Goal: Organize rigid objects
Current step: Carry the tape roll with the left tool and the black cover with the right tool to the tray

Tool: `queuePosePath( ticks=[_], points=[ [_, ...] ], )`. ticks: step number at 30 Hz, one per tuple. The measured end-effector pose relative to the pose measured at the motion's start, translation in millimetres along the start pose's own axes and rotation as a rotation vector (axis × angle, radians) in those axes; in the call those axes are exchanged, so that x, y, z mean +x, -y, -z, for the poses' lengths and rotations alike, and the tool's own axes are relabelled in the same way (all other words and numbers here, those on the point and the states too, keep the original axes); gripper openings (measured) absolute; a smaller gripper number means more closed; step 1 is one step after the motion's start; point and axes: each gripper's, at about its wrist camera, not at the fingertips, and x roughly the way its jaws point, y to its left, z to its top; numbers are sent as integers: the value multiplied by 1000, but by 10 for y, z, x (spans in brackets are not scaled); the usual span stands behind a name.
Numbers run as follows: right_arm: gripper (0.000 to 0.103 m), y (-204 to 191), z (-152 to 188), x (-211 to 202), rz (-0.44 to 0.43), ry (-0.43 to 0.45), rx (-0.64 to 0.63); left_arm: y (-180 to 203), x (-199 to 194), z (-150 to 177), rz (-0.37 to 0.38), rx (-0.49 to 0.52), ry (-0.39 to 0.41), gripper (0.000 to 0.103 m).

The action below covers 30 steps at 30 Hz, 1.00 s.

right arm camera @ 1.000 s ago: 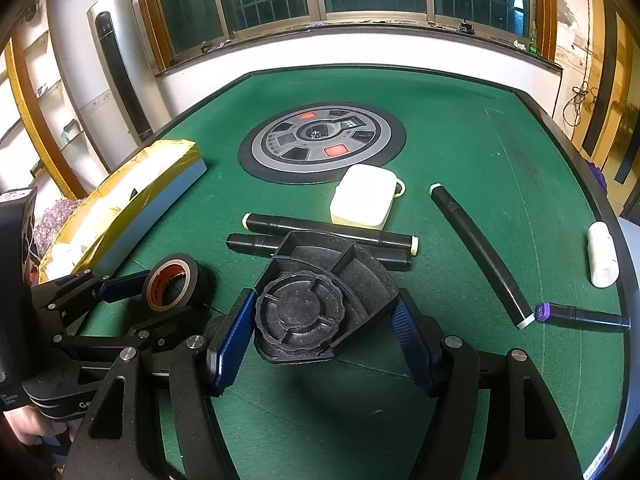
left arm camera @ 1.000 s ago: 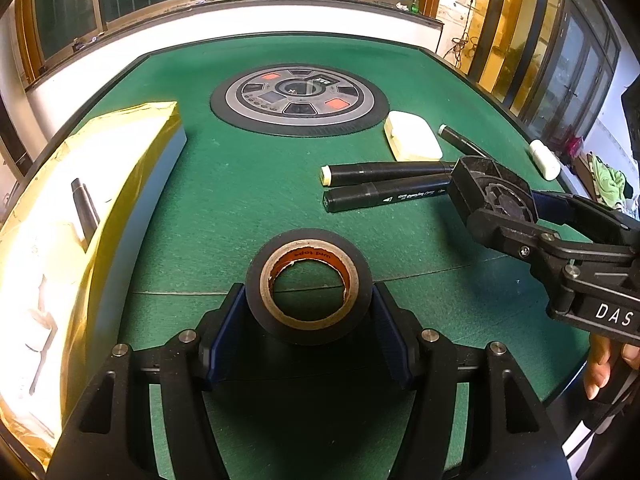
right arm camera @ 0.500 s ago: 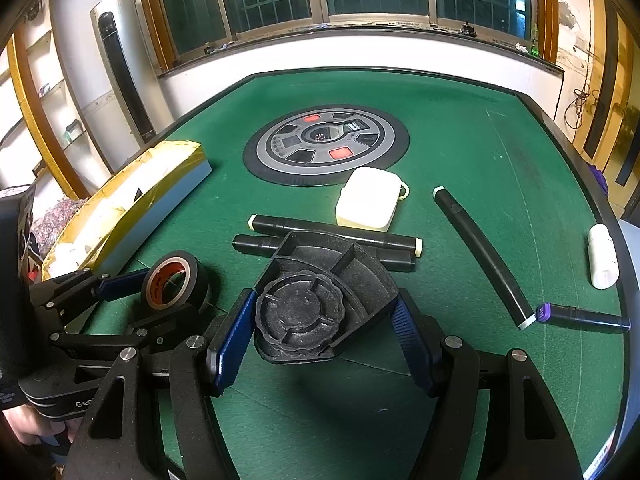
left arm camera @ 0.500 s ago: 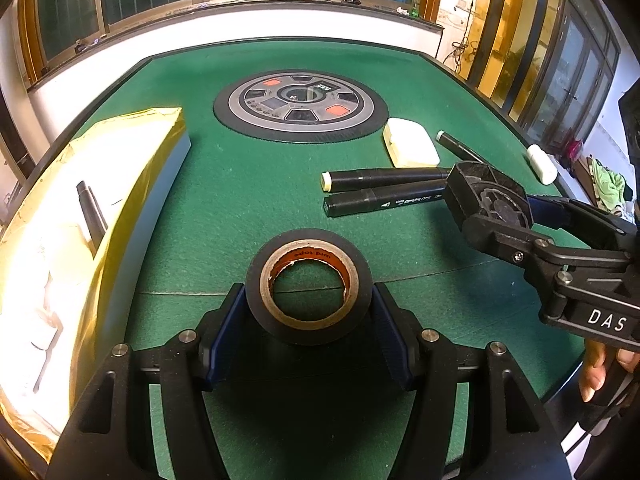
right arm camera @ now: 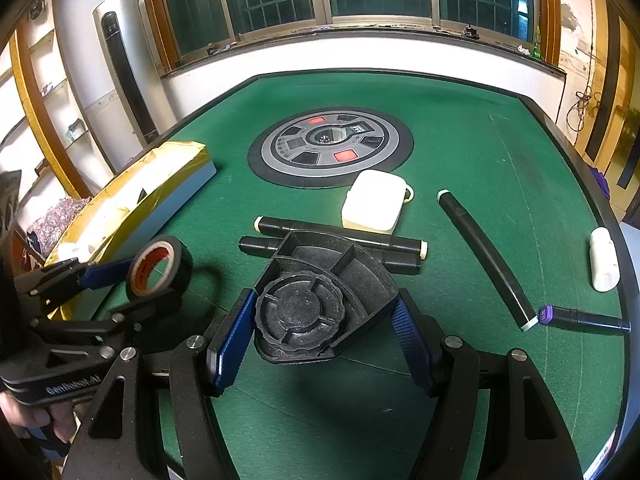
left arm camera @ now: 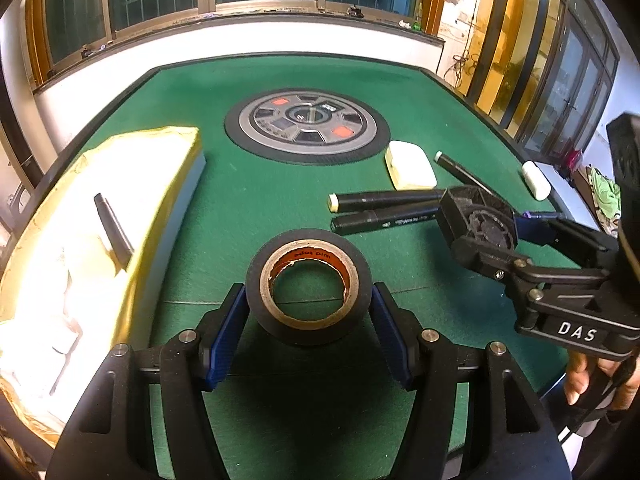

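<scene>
My left gripper is shut on a black tape roll with an orange core and holds it above the green table; the roll also shows in the right wrist view. My right gripper is shut on a black plastic part with a ribbed round knob, held above the table; it shows at the right in the left wrist view. A gold-edged open box holding a black marker and white items lies at the left.
On the table lie two black markers side by side, a white case, a long black marker, a purple-capped marker, a white bottle and a round grey control disc.
Both grippers have risen and pulled back a little with their objects. The table items have not moved.
</scene>
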Motion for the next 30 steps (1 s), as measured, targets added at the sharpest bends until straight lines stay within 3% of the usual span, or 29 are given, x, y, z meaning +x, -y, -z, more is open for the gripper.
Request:
queuePosePath(
  ticks=[18,30],
  points=[
    [63,-62,-14,2,-18,2,-18,-420,-258,-77,-40,-85,54,61],
    [63,-117,-29,17,-29,3,-30,-1043,-328,-91,-100,-198,47,61]
  ],
)
